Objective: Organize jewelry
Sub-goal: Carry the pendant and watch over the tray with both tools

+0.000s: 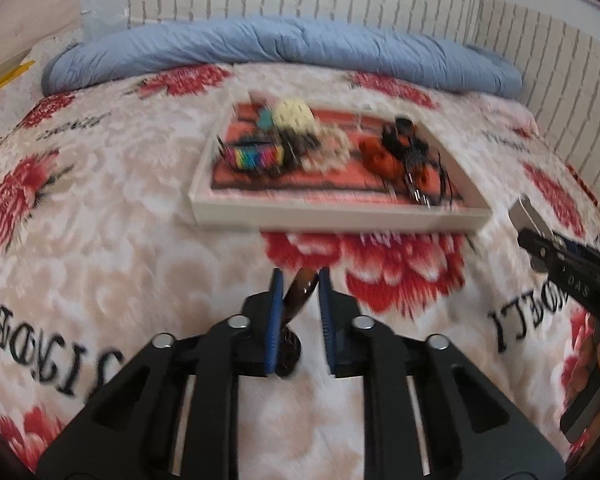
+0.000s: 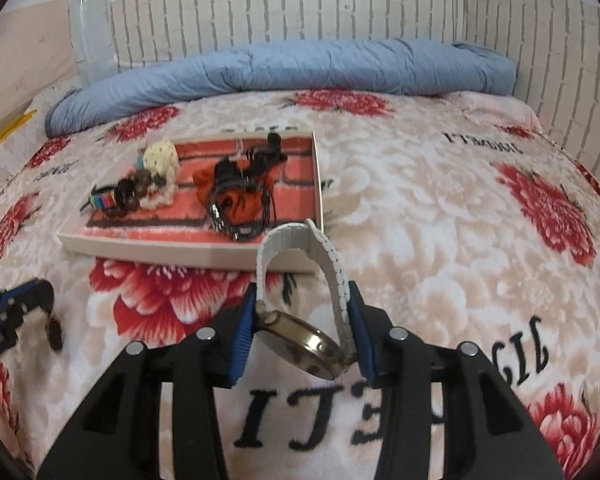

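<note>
My left gripper [image 1: 300, 284] is shut on a dark brown glossy bead bracelet [image 1: 296, 308], which hangs down between the blue pads above the floral blanket. Seen from the right wrist, that gripper [image 2: 40, 292] is at the far left with the brown piece [image 2: 55, 332] dangling. My right gripper [image 2: 304, 300] is shut on a watch [image 2: 300, 340] with a gold case; its white strap [image 2: 296, 240] arches up past the fingertips. Ahead lies a white-rimmed tray [image 1: 340, 220] [image 2: 180, 254] lined in red brick print. It holds a rainbow band [image 1: 256, 158], black cords [image 2: 240, 200] and a cream item [image 2: 162, 160].
The floral blanket [image 2: 420, 208] covers the whole bed. A rolled blue quilt [image 1: 284, 48] lies along the far side against a white brick-pattern wall [image 2: 300, 4]. In the left wrist view my right gripper [image 1: 540, 246] enters from the right edge, near the tray's front corner.
</note>
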Action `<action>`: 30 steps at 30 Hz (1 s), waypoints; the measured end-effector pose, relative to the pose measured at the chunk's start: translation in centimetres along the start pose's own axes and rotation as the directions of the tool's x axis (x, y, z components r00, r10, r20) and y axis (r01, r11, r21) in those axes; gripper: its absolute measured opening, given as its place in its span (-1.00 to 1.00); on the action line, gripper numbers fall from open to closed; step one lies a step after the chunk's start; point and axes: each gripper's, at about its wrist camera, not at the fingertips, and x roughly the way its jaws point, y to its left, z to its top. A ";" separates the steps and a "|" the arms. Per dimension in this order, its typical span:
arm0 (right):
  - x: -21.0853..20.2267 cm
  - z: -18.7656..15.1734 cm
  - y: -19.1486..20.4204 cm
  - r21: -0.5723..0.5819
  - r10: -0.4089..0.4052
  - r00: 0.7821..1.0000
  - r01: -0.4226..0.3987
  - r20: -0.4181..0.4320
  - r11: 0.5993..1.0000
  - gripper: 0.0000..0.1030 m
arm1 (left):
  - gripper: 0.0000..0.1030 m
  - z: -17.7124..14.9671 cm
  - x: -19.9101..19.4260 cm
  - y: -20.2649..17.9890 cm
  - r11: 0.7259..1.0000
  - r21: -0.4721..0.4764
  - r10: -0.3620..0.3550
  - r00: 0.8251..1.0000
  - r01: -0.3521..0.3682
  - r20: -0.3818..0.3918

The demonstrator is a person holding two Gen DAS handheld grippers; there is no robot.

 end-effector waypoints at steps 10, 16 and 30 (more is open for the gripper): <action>2.1 2.5 0.8 -0.001 0.013 1.000 -0.013 0.023 1.000 -0.16 | -0.78 4.5 1.0 2.2 1.000 -0.021 -0.014 0.998 0.015 0.063; 3.6 4.7 2.1 -0.013 0.028 0.999 -0.028 0.040 1.000 -0.16 | -0.78 7.2 2.5 2.8 0.999 -0.040 -0.032 0.996 0.035 0.080; 8.6 6.1 4.1 -0.051 0.038 0.999 -0.037 0.017 0.998 -0.17 | -0.79 9.8 8.0 3.4 0.997 -0.053 -0.060 0.995 0.064 0.077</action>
